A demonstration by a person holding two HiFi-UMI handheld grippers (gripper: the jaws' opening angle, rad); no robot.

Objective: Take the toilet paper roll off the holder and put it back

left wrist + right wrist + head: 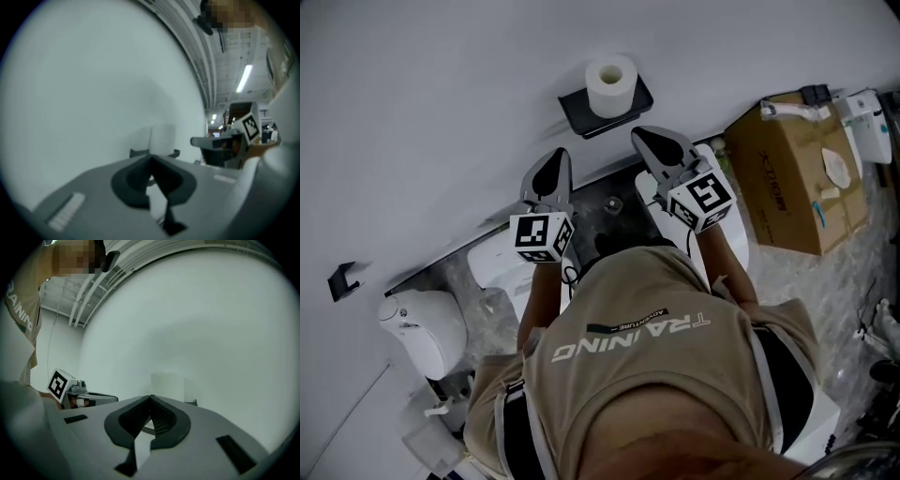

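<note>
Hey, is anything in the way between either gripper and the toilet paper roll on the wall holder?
Nothing visible. The toilet paper roll stands on its black holder. The left gripper and right gripper both point toward it, jaws together, with only open air between.

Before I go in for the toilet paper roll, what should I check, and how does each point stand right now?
1. Roll in place: the toilet paper roll stands upright on the holder at the wall. Ok.
2. The left hand-held gripper is empty, jaws together. Ok.
3. The right hand-held gripper is empty, jaws together. Ok.
4. Jaws wide enough to take the roll: not ok, both are shut.
5. Approach: both grippers point toward the roll with nothing in between. Ok.
6. Whether a peg or bar retains the roll: cannot tell.
</note>
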